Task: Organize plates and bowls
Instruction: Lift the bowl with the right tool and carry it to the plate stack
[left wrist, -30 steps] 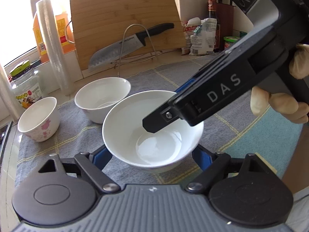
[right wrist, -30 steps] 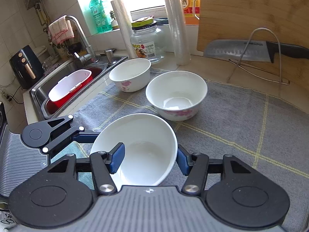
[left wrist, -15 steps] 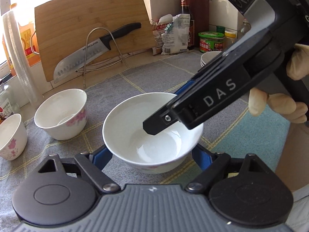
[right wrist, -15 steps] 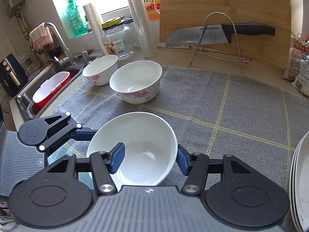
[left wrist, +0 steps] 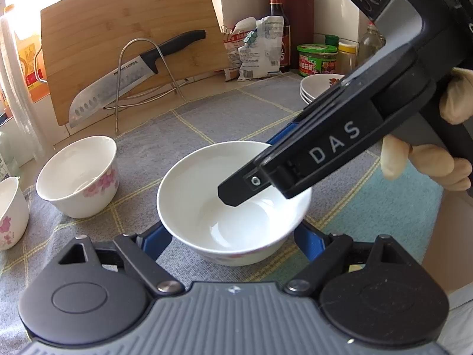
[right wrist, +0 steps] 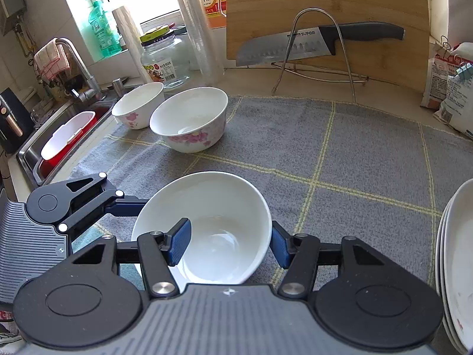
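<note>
A white bowl [left wrist: 233, 204] sits between both grippers, over the grey mat [left wrist: 165, 136]. My left gripper [left wrist: 233, 238] has its blue pads against the bowl's two sides. My right gripper [right wrist: 229, 241] has one pad inside the same bowl [right wrist: 212, 219] and one outside its right wall, clamping the rim. It reaches in from the right in the left wrist view. A flowered bowl [right wrist: 190, 118] and a smaller one [right wrist: 139, 105] stand at the mat's far left. A stack of plates [right wrist: 458, 257] sits at the right.
A cutting board [right wrist: 325, 9] leans at the back with a knife [right wrist: 319, 43] on a wire stand. A glass jar [right wrist: 165, 59], rolls of film and a sink [right wrist: 68, 136] lie left. Food bags [left wrist: 257, 47] and jars stand at the back right.
Both grippers have carried the white bowl rightward over the mat. The two flowered bowls have slid left in view, and the plate stack has come into view at the right.
</note>
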Demonstrator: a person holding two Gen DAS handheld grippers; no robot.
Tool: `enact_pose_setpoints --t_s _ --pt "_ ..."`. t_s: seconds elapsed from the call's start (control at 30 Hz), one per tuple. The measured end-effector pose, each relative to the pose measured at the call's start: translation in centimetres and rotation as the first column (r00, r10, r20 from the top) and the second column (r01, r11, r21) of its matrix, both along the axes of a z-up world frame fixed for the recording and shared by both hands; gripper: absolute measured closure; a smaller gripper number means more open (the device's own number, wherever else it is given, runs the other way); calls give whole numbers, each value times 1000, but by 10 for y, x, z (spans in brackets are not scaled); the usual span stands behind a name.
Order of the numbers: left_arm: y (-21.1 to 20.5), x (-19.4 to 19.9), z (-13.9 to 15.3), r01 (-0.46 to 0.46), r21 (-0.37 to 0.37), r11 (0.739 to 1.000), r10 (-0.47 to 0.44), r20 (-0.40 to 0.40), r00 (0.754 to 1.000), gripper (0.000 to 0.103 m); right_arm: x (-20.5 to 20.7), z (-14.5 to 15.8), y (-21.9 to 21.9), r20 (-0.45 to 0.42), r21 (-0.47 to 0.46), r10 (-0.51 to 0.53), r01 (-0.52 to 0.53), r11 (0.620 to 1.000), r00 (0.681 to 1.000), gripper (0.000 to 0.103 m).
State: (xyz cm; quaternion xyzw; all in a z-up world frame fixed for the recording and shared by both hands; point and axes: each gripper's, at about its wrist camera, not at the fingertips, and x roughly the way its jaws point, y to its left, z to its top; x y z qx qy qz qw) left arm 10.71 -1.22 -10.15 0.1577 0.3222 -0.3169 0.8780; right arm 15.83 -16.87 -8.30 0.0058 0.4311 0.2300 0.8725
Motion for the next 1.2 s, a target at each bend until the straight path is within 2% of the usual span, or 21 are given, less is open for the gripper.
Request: enact_pose_setpoints --t_s 0.47,0.6,0.7,0.73,0.87,0.93,1.03,1.2 --pt "1 4 -6 -3 -6 1000 3 -13 1000 14 2 -5 1 -8 -3 2 -2 1000 1000 39" --pt "2 4 -5 2 -16 1000 -2 -18 1000 13 3 -5 0 -16 17 0 0 1000 1000 34" --pt "4 4 -4 14 -32 999 -15 -22 1000 5 1 -6 2 -17 22 11 -10 1000 1000 23" --pt "4 3 -4 15 -32 999 -16 -23 1000 5 1 -5 2 -11 15 8 -8 1000 1000 19" --pt "6 0 -2 15 -33 999 -17 -39 999 5 0 1 2 2 24 7 -7 1000 1000 15" --pt "11 -5 0 13 -36 999 -14 -39 999 5 -1 5 2 17 24 10 -11 1000 1000 8" --pt "21 -11 6 8 -45 999 -9 -42 999 5 -3 12 3 34 22 25 -26 999 999 5" --pt "43 -19 18 -38 -59 998 38 5 999 4 -2 19 8 58 13 36 -37 999 998 2"
